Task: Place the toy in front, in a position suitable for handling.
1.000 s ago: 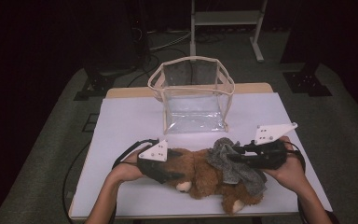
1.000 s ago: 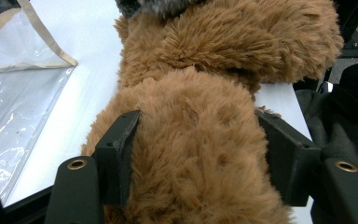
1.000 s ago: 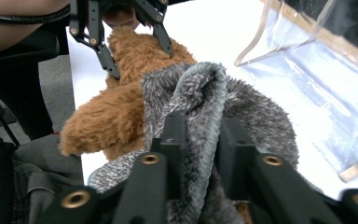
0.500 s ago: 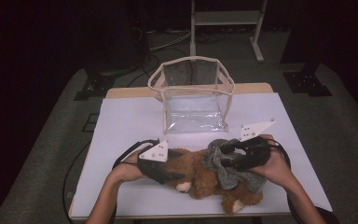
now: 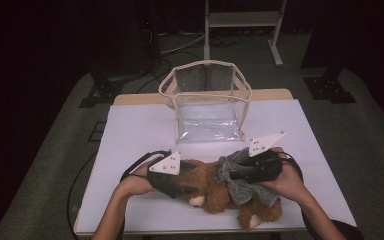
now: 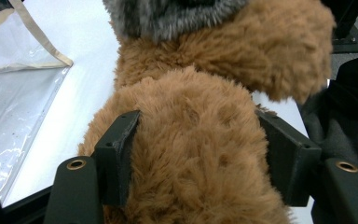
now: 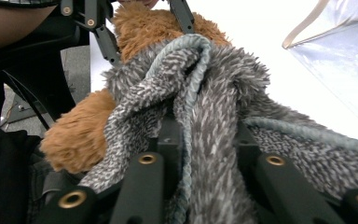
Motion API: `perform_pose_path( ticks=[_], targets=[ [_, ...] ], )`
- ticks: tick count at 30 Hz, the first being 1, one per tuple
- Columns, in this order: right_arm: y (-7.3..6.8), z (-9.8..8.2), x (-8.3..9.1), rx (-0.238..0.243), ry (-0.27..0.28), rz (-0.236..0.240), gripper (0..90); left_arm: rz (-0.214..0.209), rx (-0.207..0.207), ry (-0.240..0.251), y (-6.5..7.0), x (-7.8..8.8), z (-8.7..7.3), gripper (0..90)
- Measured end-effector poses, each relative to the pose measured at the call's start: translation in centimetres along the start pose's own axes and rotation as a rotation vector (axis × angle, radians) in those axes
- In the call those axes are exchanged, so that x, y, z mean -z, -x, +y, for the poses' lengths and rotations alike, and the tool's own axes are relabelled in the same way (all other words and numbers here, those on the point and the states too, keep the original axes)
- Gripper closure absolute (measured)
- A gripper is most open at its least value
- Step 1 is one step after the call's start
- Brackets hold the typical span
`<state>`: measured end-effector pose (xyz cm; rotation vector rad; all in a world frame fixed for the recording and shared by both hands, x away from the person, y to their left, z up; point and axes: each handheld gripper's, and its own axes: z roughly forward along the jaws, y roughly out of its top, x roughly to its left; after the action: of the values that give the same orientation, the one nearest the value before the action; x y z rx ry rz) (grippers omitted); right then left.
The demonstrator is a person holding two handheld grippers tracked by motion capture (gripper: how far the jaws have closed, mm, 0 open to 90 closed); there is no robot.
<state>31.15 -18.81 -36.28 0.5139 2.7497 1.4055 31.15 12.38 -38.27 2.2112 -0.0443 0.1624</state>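
Note:
A brown plush bear [image 5: 210, 192] lies on its side near the front edge of the white table [image 5: 140, 130], half wrapped in a grey fuzzy garment [image 5: 237, 187]. My left gripper [image 5: 187, 190] is shut on the bear; in the left gripper view, brown fur [image 6: 200, 177] bulges between the two jaws of that gripper [image 6: 198, 126]. From the right, my right gripper [image 5: 232, 175] meets the garment. Its jaws have just been closing, and the right gripper [image 7: 205, 126] now pinches a fold of the grey garment [image 7: 214, 84]. Behind that fold are the bear [image 7: 74, 135] and the left gripper [image 7: 140, 23].
An open clear plastic bag with beige trim [image 5: 207, 105] stands upright at the back middle of the table, its wall also showing in the gripper views [image 6: 9, 102] [image 7: 340, 51]. Bare white tabletop lies between it and the bear. Dark floor and stand legs surround the table.
My right gripper has moved left and slightly down onto the bear and closed on the grey garment, bunching it. The left gripper has kept still on the bear.

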Motion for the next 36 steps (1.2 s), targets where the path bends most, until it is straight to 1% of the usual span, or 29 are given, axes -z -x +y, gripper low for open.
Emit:
perform_pose_path(
  ticks=[3,6,8,10,12,15,17,19,20,24,26,27,29,32,34,36],
  targets=[
    [-0.2,-0.6,1.3,-0.003,0.006,-0.010,73.5,0.001,-0.001,-0.004,0.0,0.0,0.0,34.5],
    [-0.5,-2.1,3.2,-0.025,0.016,-0.039,73.6,0.002,0.007,-0.001,-0.1,0.0,-0.1,34.5],
    [-0.6,-3.2,4.3,-0.049,0.014,-0.054,73.6,0.002,0.008,0.000,-0.1,0.0,0.0,34.5],
    [-0.6,-4.9,5.4,-0.100,0.020,-0.059,73.6,0.002,0.006,-0.001,-0.1,0.0,0.0,34.5],
    [-0.5,-6.2,6.4,-0.135,0.030,-0.073,73.6,0.004,0.005,-0.005,-0.1,0.0,0.0,34.5],
    [-0.5,-7.2,7.3,-0.168,0.053,-0.085,73.6,0.004,0.005,-0.005,-0.1,0.0,0.1,34.5],
    [-0.5,-7.0,7.3,-0.162,0.065,-0.083,73.6,0.004,0.005,-0.006,-0.1,0.0,0.1,34.5],
    [-0.5,-6.1,6.9,-0.145,0.070,-0.076,73.6,0.004,0.003,-0.008,0.0,0.0,0.1,34.5],
    [-0.4,-5.4,6.3,-0.127,0.071,-0.068,73.6,0.004,0.002,-0.008,0.0,0.0,0.1,34.4],
    [-0.2,-3.3,4.3,-0.081,0.073,-0.042,73.3,0.003,0.005,-0.011,0.0,0.1,0.0,34.4],
    [-0.3,-2.7,3.4,-0.065,0.072,-0.032,73.3,0.004,0.008,-0.014,-0.1,0.2,-0.1,34.3],
    [-0.3,-2.7,3.2,-0.065,0.075,-0.028,73.3,0.004,0.012,-0.013,-0.1,0.3,-0.2,34.2],
    [-0.2,-3.0,3.3,-0.071,0.086,-0.024,73.4,0.003,0.016,-0.007,-0.1,0.2,-0.2,33.9],
    [-0.2,-4.2,4.0,-0.102,0.083,-0.031,73.3,0.001,0.015,-0.006,0.0,0.1,-0.1,33.7],
    [0.0,-5.4,4.8,-0.133,0.092,-0.035,73.2,0.002,0.014,-0.005,0.0,0.1,0.0,33.4],
    [-0.1,-6.0,5.6,-0.150,0.096,-0.044,73.3,0.002,0.015,-0.008,0.0,0.1,0.0,33.3]
  ],
)
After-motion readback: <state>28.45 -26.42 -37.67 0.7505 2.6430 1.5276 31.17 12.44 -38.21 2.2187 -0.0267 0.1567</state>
